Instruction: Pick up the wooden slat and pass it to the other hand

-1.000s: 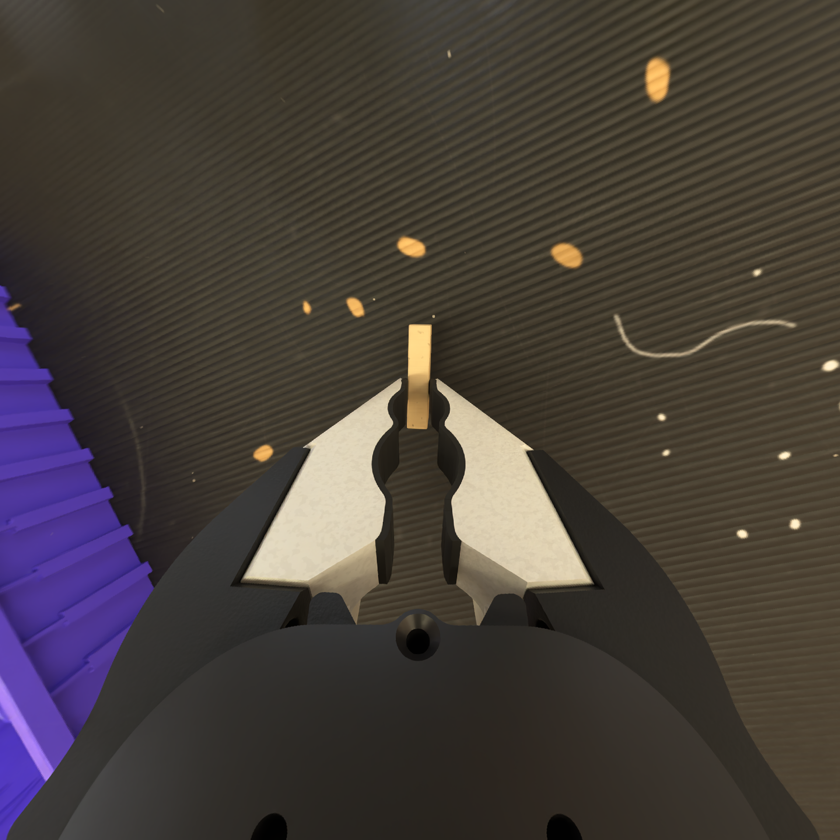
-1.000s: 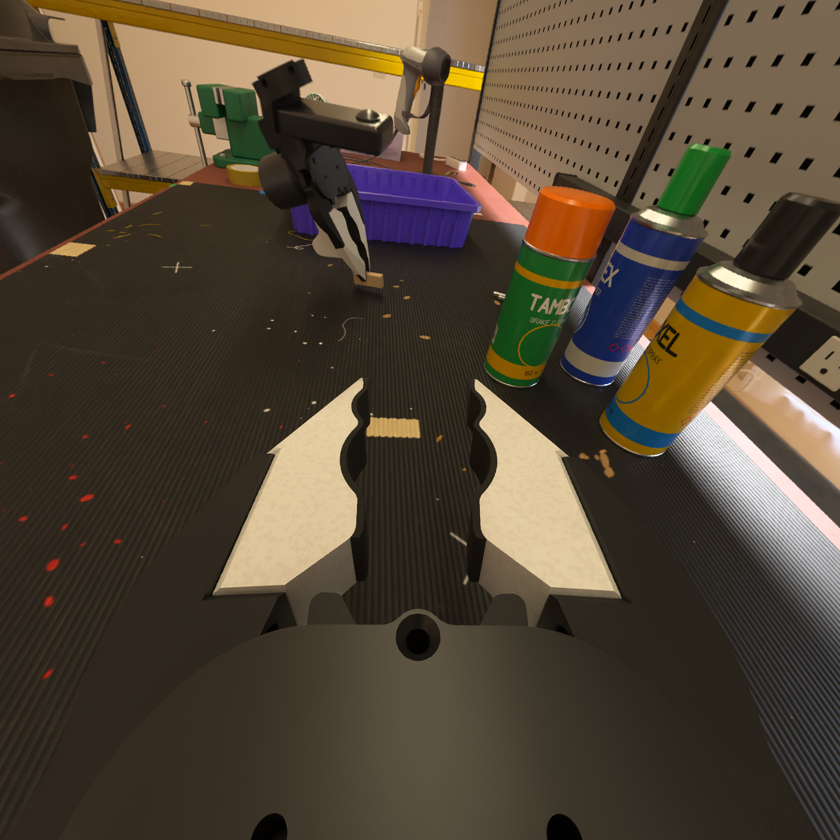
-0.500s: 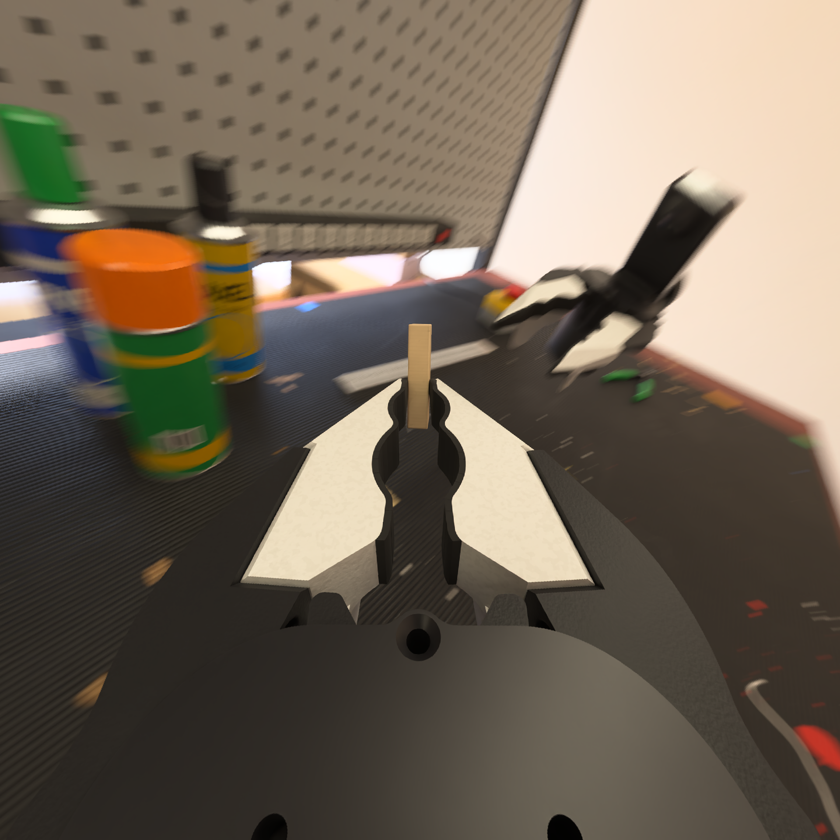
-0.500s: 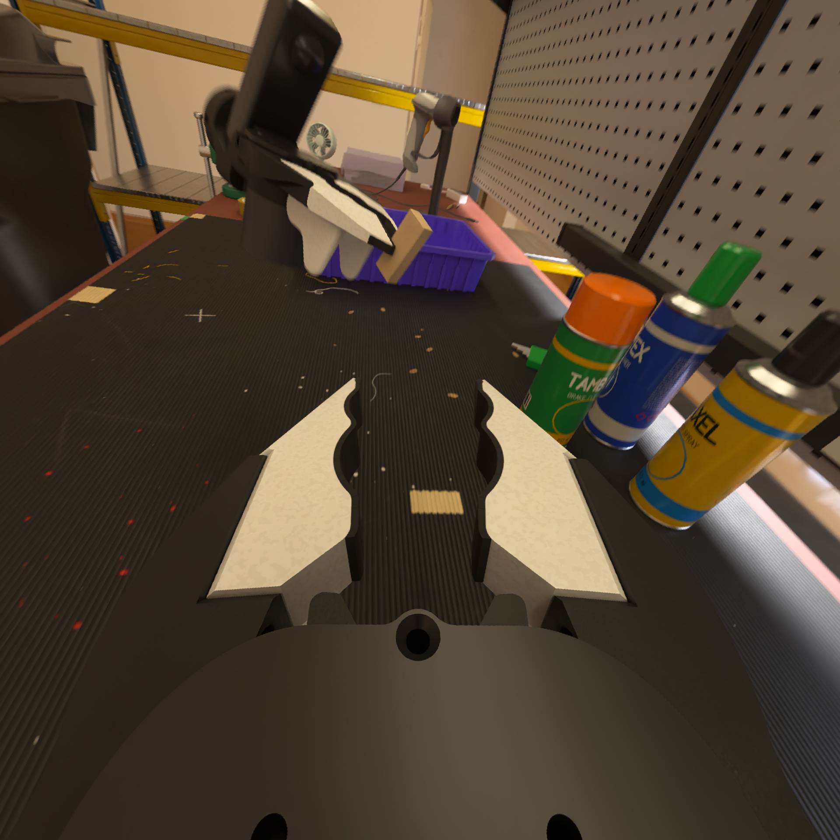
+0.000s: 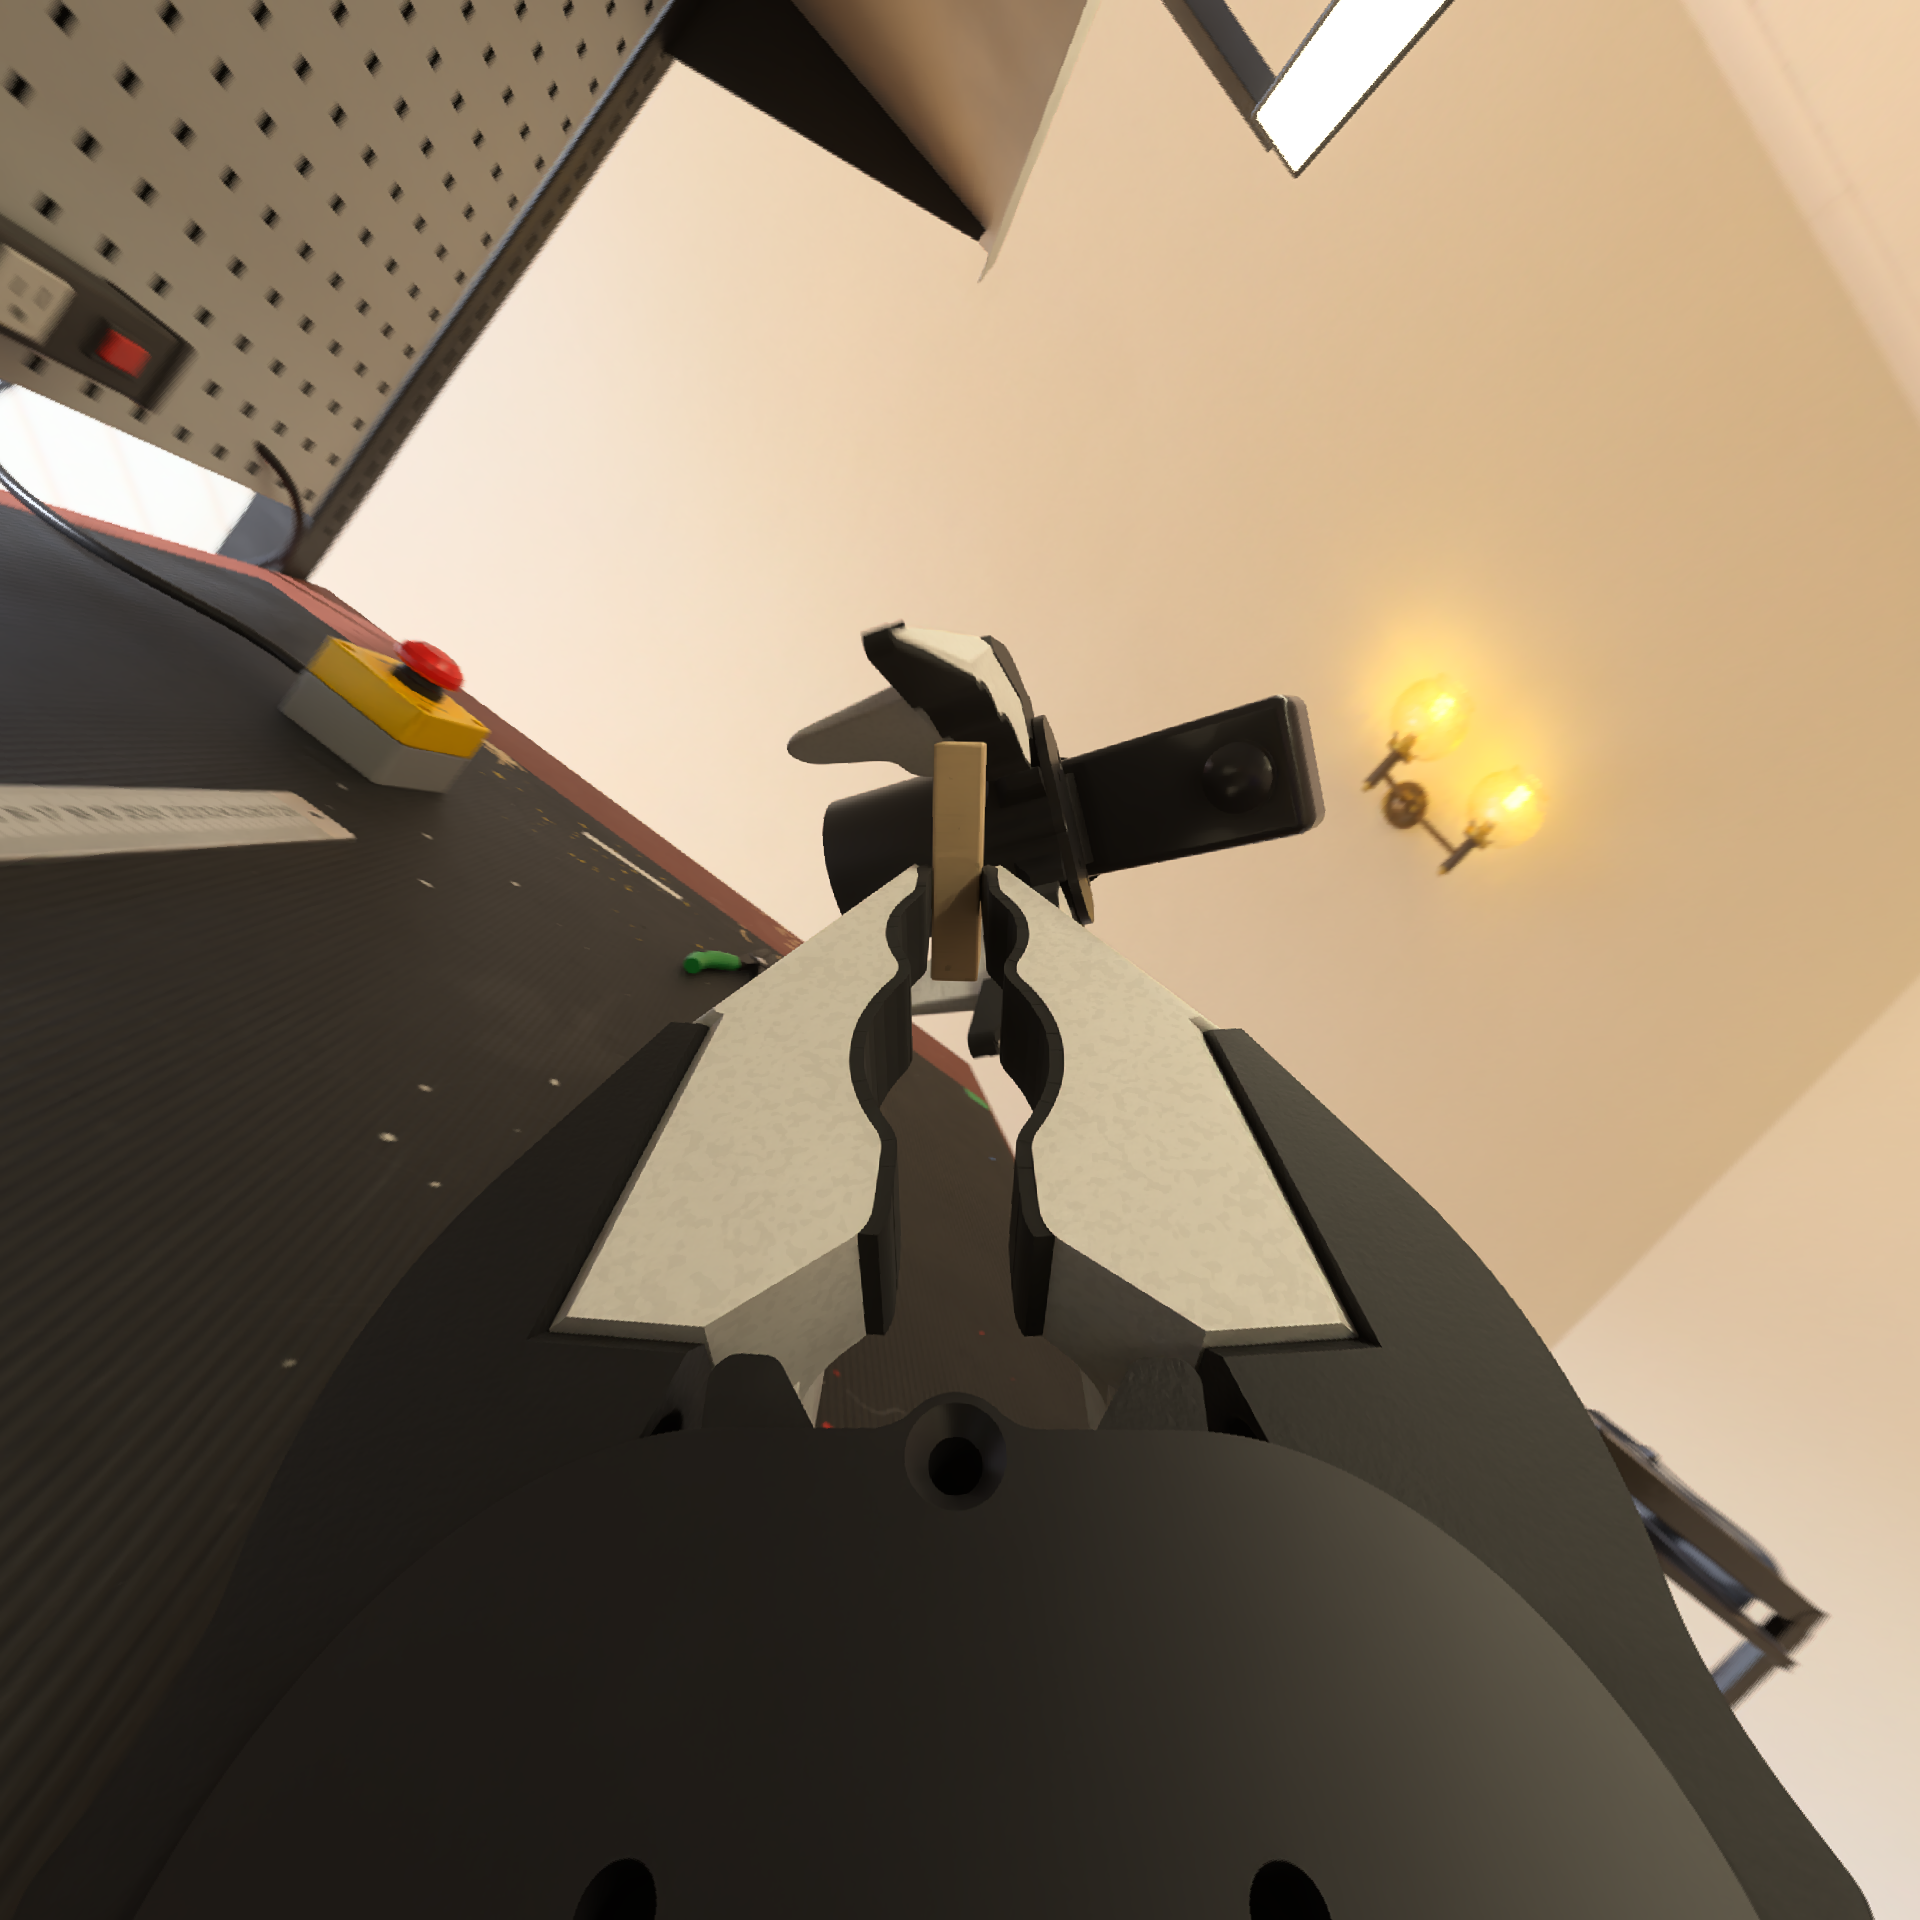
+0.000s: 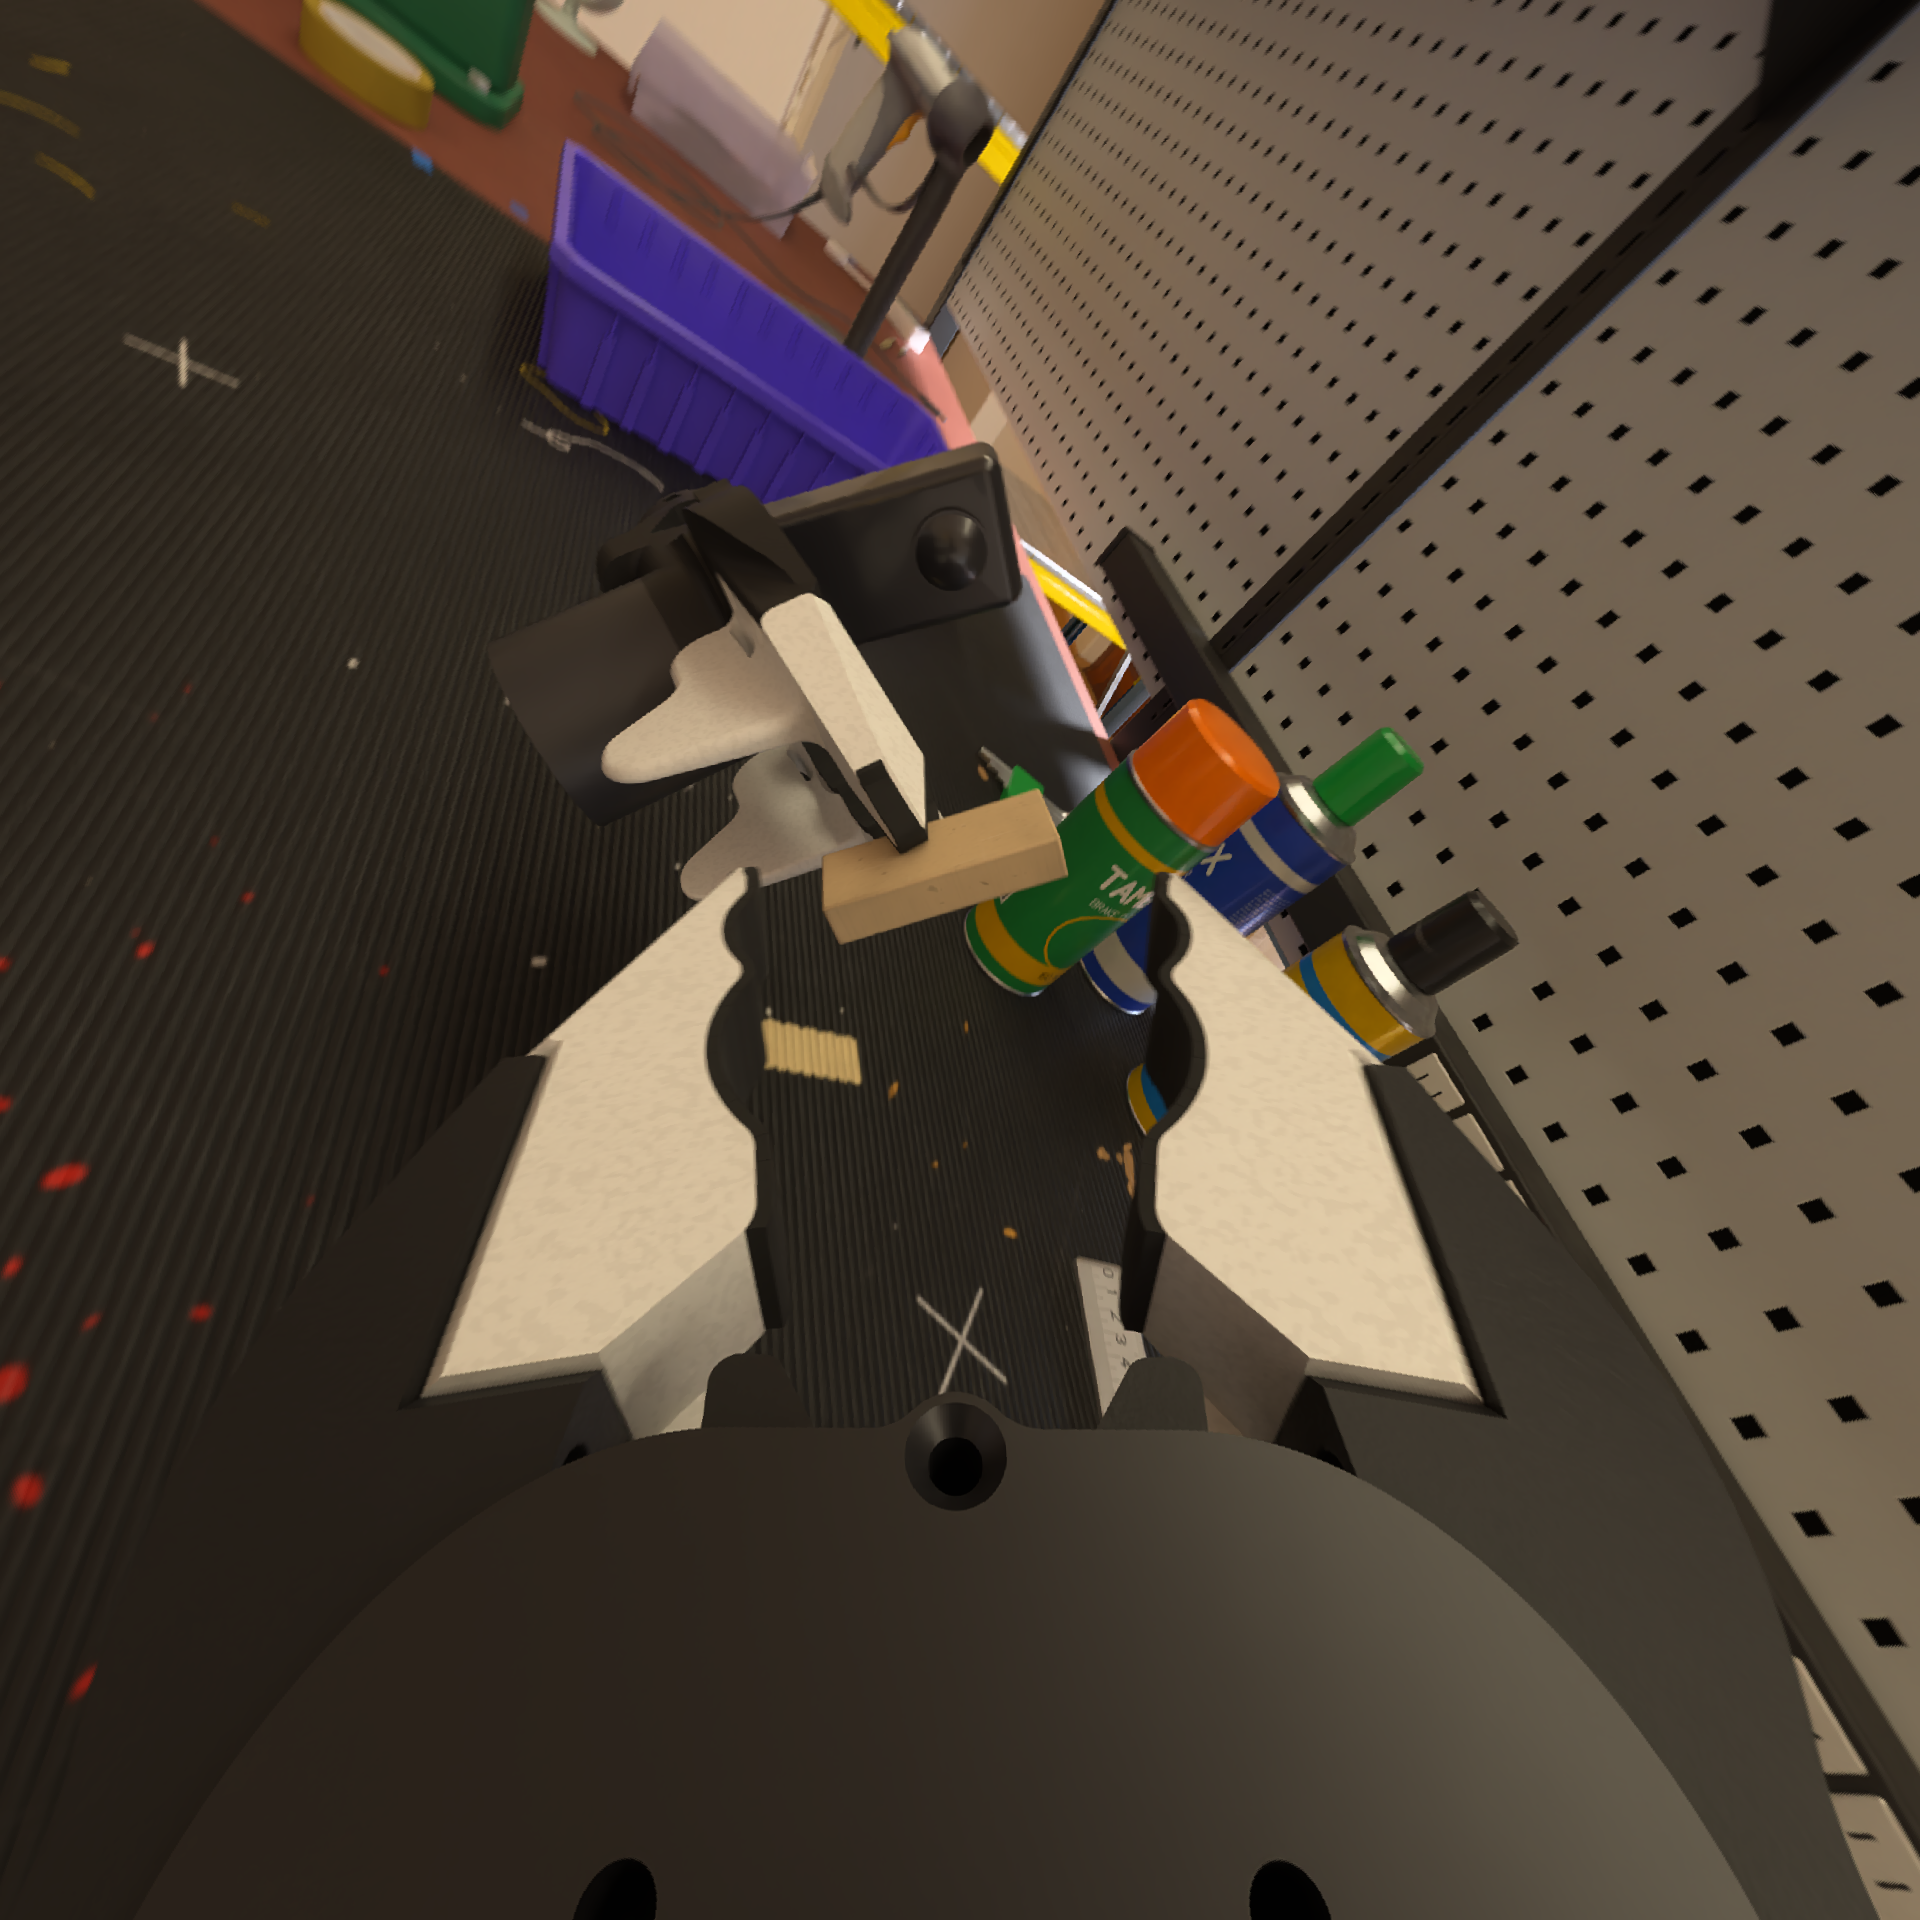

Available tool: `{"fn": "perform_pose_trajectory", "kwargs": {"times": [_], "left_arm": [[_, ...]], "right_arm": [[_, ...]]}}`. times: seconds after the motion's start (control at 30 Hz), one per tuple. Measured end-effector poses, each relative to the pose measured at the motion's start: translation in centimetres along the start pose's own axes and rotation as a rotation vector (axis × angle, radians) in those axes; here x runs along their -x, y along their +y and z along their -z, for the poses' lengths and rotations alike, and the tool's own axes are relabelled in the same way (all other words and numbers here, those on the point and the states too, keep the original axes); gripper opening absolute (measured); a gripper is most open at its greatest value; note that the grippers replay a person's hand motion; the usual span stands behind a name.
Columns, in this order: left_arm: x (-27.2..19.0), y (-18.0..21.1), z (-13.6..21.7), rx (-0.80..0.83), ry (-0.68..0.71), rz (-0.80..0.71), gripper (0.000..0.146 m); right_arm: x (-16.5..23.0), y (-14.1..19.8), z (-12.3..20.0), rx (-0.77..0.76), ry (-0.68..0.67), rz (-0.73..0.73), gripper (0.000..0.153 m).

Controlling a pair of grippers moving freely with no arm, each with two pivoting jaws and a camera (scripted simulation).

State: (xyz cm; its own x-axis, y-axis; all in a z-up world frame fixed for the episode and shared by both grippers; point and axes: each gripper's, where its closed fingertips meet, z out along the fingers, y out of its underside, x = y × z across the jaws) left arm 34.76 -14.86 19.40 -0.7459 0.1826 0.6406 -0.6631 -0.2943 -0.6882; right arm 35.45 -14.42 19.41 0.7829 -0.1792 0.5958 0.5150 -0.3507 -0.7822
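My left gripper [image 5: 956, 883] is shut on the wooden slat [image 5: 958, 852], a small pale block seen edge-on, held in the air. In the right wrist view the left gripper [image 6: 894, 831] pinches the slat [image 6: 966, 868] near one end; the slat lies crosswise just beyond my right fingertips. My right gripper [image 6: 956, 894] is open and empty, its jaws wide, facing the slat at close range. In the left wrist view the right gripper [image 5: 914, 717] shows right behind the slat, open.
Three spray cans [image 6: 1122, 842] stand by the pegboard [image 6: 1558, 520] on the right. A purple bin [image 6: 707, 364] sits farther back on the black ribbed mat [image 6: 260, 727]. A yellow box with a red button [image 5: 390, 712] and a ruler [image 5: 156, 821] lie on the bench.
My left gripper lifted the slat off the mat and swung it up toward my right gripper. The right gripper rose, tilted and closed the distance; it stays open.
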Motion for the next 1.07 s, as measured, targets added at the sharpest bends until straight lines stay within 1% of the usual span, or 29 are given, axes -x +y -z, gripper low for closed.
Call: {"fn": "perform_pose_trajectory", "kwargs": {"times": [0.1,0.2,0.27,0.3,0.33,0.37,0.4,0.47,0.53,0.6,0.67,0.77,0.93,1.0,1.07], "left_arm": [[0.3,0.9,-0.8,-0.002,0.041,0.057,0.009],[0.5,1.6,-1.6,0.000,0.067,0.100,0.009],[0.8,1.9,-2.3,0.008,0.050,0.094,0.009],[1.1,2.0,-2.3,0.015,0.022,0.079,0.017],[1.4,2.2,-2.2,0.035,-0.019,0.047,0.030],[1.9,2.5,-1.9,0.058,-0.076,0.005,0.041],[2.4,3.0,-1.6,0.089,-0.147,-0.045,0.046],[3.9,5.0,-0.8,0.227,-0.329,-0.174,0.053],[5.2,7.4,-0.1,0.360,-0.476,-0.256,0.058],[6.2,9.9,0.3,0.500,-0.568,-0.289,0.059],[7.2,11.9,0.2,0.589,-0.624,-0.316,0.059],[8.2,14.3,-0.8,0.706,-0.651,-0.350,0.061],[9.9,16.6,-2.8,0.822,-0.665,-0.381,0.062],[10.3,16.6,-3.1,0.826,-0.671,-0.378,0.060],[10.5,16.3,-2.9,0.816,-0.690,-0.381,0.056]], "right_arm": [[0.7,0.7,0.8,0.050,-0.028,0.028,0.049],[0.9,1.2,1.8,0.085,-0.029,0.012,0.047],[0.8,1.7,2.5,0.102,-0.011,-0.010,0.047],[0.5,2.0,3.1,0.110,0.007,-0.035,0.047],[0.1,2.4,3.9,0.121,0.028,-0.067,0.047],[-0.2,3.1,4.7,0.140,0.047,-0.095,0.047],[-0.4,4.0,5.6,0.168,0.063,-0.121,0.047],[-0.3,6.5,7.3,0.247,0.078,-0.205,0.047],[0.6,9.4,8.8,0.346,0.062,-0.284,0.047],[2.0,12.2,10.0,0.443,0.042,-0.343,0.047],[3.6,14.5,11.0,0.526,0.003,-0.416,0.047],[5.5,16.8,12.0,0.606,-0.026,-0.473,0.047],[7.9,18.4,12.1,0.641,-0.083,-0.592,0.047],[8.6,18.4,11.7,0.623,-0.114,-0.639,0.047],[9.4,18.0,11.0,0.570,-0.153,-0.684,0.047]]}}
